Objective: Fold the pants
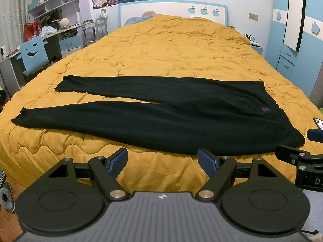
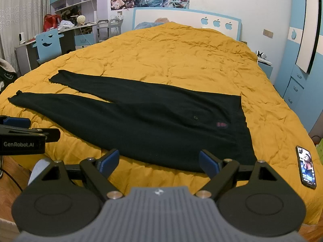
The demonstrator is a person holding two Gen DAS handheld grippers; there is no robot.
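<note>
Black pants (image 1: 153, 119) of soft knit lie flat and unfolded on the rumpled, quilted mustard bedspread (image 1: 171, 48), legs splayed toward nine o'clock, waistband toward three. A phone (image 2: 306, 166) rests on the quilt at four o'clock. The left gripper (image 1: 162, 161) and right gripper (image 2: 159, 162) hover near the bed's edge, jaws wide apart, empty.

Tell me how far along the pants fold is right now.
Done: the black pants lie spread flat on the yellow quilt, legs apart, no fold made. In hand: nothing; the left hand-held gripper and right hand-held gripper are open at the near edge, not touching the cloth. Left: every fold.
</note>
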